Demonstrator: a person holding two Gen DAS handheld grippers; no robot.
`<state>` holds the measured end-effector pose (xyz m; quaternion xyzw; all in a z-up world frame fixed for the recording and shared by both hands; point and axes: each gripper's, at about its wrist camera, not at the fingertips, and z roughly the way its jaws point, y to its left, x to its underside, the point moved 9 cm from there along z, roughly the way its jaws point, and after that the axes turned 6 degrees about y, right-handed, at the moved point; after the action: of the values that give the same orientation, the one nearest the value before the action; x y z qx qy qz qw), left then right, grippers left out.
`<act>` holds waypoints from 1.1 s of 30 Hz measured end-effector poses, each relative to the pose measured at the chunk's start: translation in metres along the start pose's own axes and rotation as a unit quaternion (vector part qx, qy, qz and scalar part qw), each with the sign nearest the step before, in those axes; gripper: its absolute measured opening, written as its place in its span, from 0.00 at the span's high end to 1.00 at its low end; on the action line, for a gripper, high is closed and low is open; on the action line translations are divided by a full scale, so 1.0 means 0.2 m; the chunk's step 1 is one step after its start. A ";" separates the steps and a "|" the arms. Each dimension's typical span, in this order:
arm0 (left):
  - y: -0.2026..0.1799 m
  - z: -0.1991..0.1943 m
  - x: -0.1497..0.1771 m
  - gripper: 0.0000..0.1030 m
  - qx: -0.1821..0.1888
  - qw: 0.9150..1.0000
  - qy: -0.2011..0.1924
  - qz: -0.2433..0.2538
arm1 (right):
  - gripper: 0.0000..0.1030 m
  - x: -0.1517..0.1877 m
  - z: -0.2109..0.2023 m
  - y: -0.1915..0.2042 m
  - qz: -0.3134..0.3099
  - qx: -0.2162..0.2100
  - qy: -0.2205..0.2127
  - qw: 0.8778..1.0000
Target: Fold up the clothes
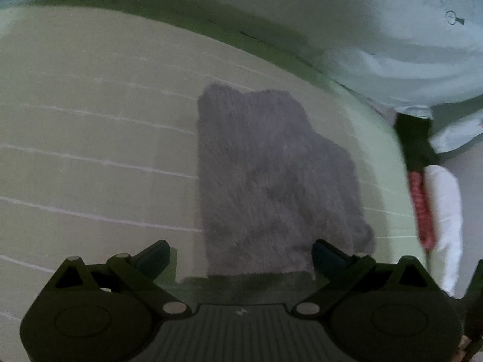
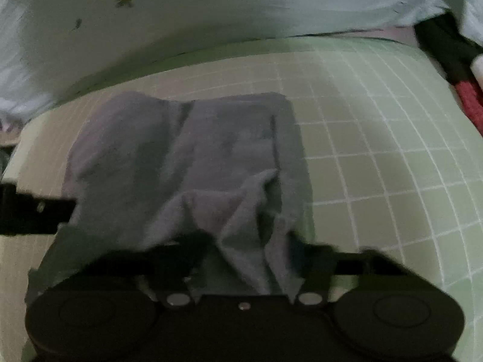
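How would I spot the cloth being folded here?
Look at the pale green gridded mat. On it lies the grey fleecy cloth, its near edge bunched up in the right gripper. It is the only dark, fuzzy thing on the mat.

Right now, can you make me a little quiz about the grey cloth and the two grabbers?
1. True or false: the left gripper has its fingers spread apart, with nothing between them.
2. What does the grey cloth lie on? A) a wooden floor B) a green mat with a white grid C) a metal tray
3. Fill in the missing word: the right gripper has a bunched edge of the grey cloth between its ____.

Key: 1 true. 2 B, the green grid mat. 3 fingers.
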<state>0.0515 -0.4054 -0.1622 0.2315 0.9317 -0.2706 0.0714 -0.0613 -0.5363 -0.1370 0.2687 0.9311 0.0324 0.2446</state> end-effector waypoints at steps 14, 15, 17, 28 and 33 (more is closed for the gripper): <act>-0.48 -0.10 0.13 0.64 0.128 0.989 0.008 0.078 | 0.86 -0.02 -0.46 0.08 0.017 0.003 -0.090 0.996; -0.53 -0.12 0.14 0.64 0.134 0.987 0.008 0.091 | 0.86 -0.02 -0.52 0.06 0.027 0.006 -0.098 0.995; -0.64 -0.15 0.17 0.64 0.142 0.983 0.009 0.117 | 0.86 -0.01 -0.62 0.01 0.048 0.017 -0.113 0.992; -1.60 -0.05 0.32 0.64 0.157 0.961 -0.092 0.208 | 0.87 -0.09 -1.14 -0.64 0.053 0.066 -0.209 0.974; -2.18 0.08 0.29 0.64 0.192 0.951 -0.143 0.195 | 0.87 -0.27 -1.37 -1.12 0.012 0.087 -0.246 0.965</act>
<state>-0.2050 -0.7161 0.0143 0.3770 0.7785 -0.4558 0.2098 -0.2596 -0.7370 0.0848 0.2996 0.8382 -0.1127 0.4416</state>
